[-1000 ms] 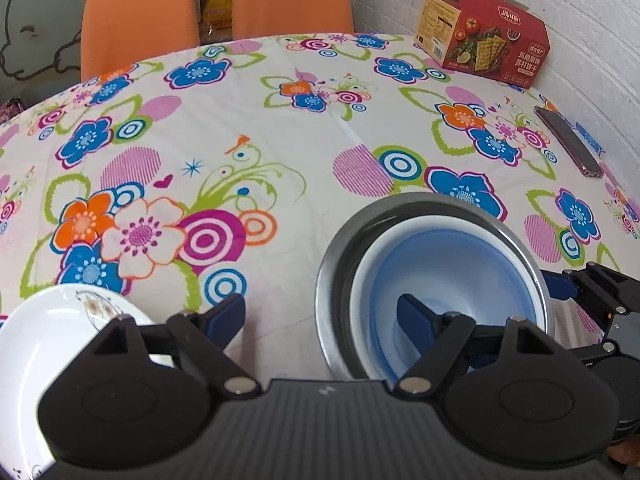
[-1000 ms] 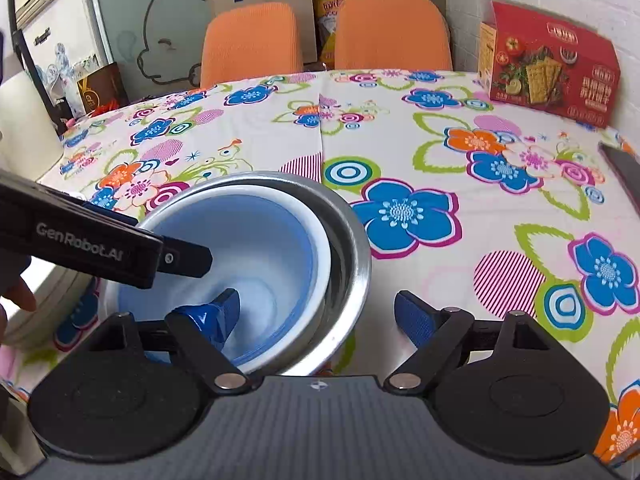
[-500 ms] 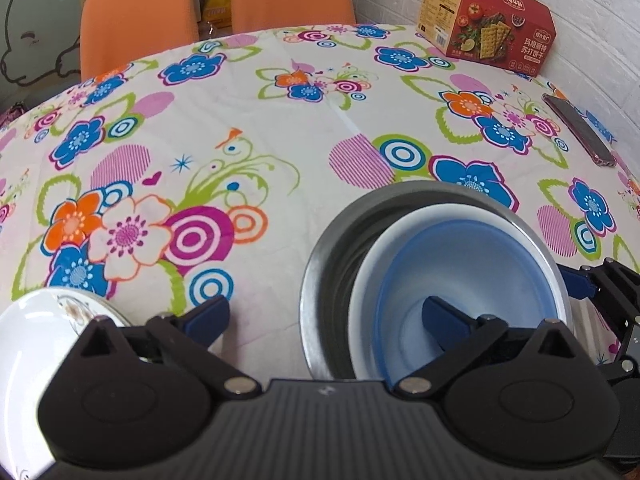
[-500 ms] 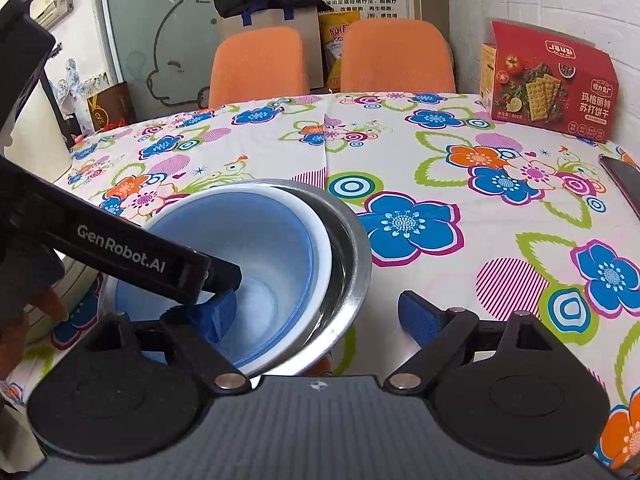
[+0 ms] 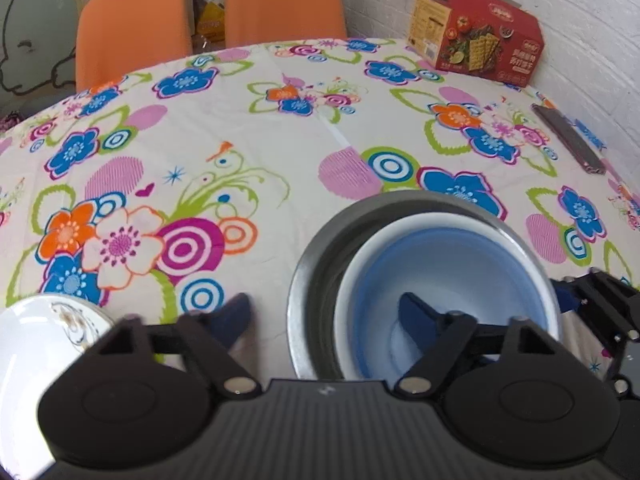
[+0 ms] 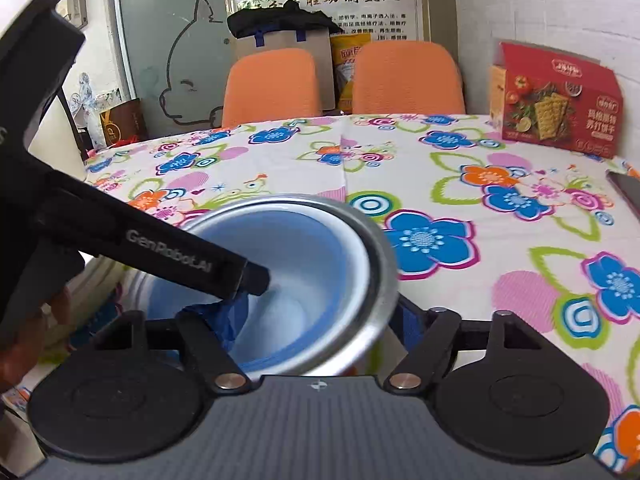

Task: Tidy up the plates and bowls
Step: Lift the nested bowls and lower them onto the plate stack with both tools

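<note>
A steel bowl point(image 5: 316, 264) stands on the flowered tablecloth with a white-rimmed blue bowl point(image 5: 448, 272) nested in it. My left gripper point(image 5: 326, 316) is open and straddles the near rim, with one finger inside the blue bowl and the other outside. In the right wrist view the steel bowl point(image 6: 380, 264) and blue bowl point(image 6: 304, 256) fill the lower middle. My right gripper point(image 6: 316, 320) is open across the opposite rim: its left finger is inside, its right finger partly hidden behind the steel wall. A white plate point(image 5: 40, 332) lies at the lower left.
A red cracker box point(image 5: 476, 32) stands at the far right by the brick wall, and a dark phone point(image 5: 568, 140) lies near the right edge. Two orange chairs point(image 5: 132, 28) are behind the table. A person's hand point(image 6: 24, 340) holds the left gripper's handle.
The right gripper has come closer to the bowls, whose rim now covers its right finger. The left gripper's finger reaches further into the blue bowl. The bowls stay nested.
</note>
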